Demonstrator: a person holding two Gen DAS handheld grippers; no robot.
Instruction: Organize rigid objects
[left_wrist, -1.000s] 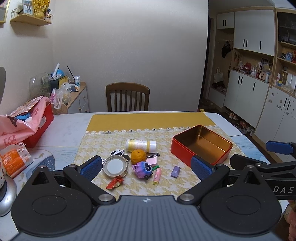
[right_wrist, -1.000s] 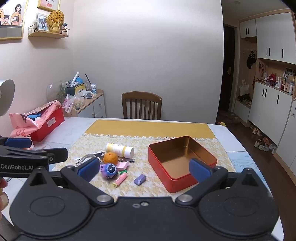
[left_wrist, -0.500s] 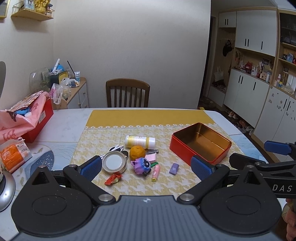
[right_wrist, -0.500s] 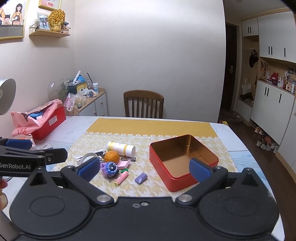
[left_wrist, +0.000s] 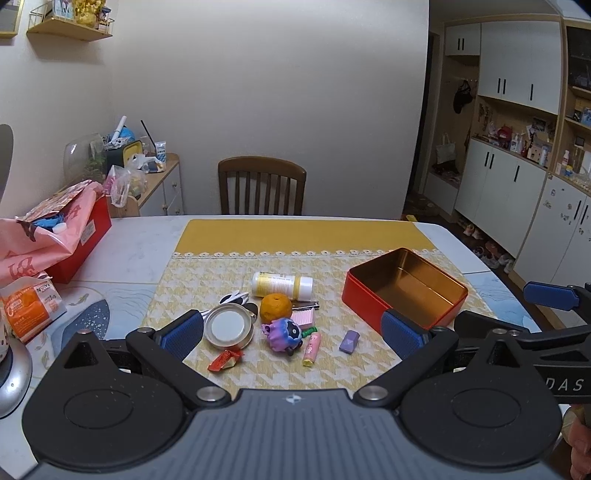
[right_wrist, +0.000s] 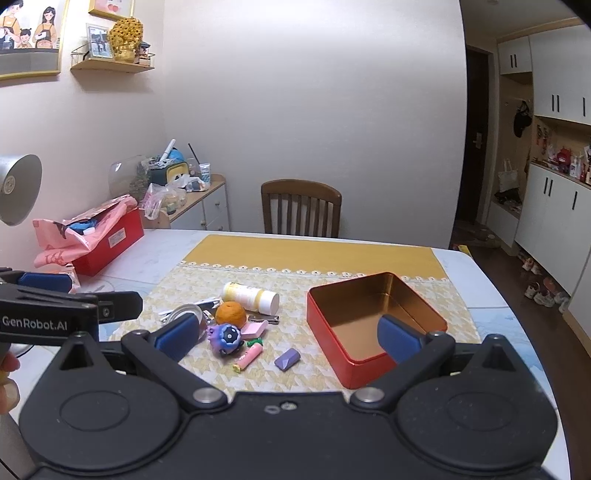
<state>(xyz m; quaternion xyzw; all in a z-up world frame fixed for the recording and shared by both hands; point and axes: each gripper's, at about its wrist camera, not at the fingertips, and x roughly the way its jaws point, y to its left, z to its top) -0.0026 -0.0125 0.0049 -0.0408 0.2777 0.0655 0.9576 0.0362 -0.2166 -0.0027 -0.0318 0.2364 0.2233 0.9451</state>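
Note:
An empty red tin (left_wrist: 404, 291) (right_wrist: 373, 317) stands on the yellow placemat (left_wrist: 295, 236), right of a pile of small things: a white bottle (left_wrist: 282, 285), an orange (left_wrist: 275, 307) (right_wrist: 230, 314), a round tin lid (left_wrist: 229, 326), a purple toy (left_wrist: 283, 331) (right_wrist: 225, 338), a pink tube (left_wrist: 311, 344), a lilac eraser (left_wrist: 349, 340) (right_wrist: 287, 359), a red wrapper (left_wrist: 225, 360). My left gripper (left_wrist: 291, 332) is open and empty, above the table's near edge, before the pile. My right gripper (right_wrist: 288, 334) is open and empty, between pile and tin.
A red box with a pink bag (left_wrist: 55, 236) and an orange packet (left_wrist: 27, 308) sit at the table's left. A wooden chair (left_wrist: 261, 190) stands at the far side. White cupboards (left_wrist: 524, 192) line the right wall. A lamp base (left_wrist: 11, 373) is near left.
Both grippers have risen and drawn back a little, so the pile and tin sit lower and nearer the centre of each view. Both stay open. No object has moved.

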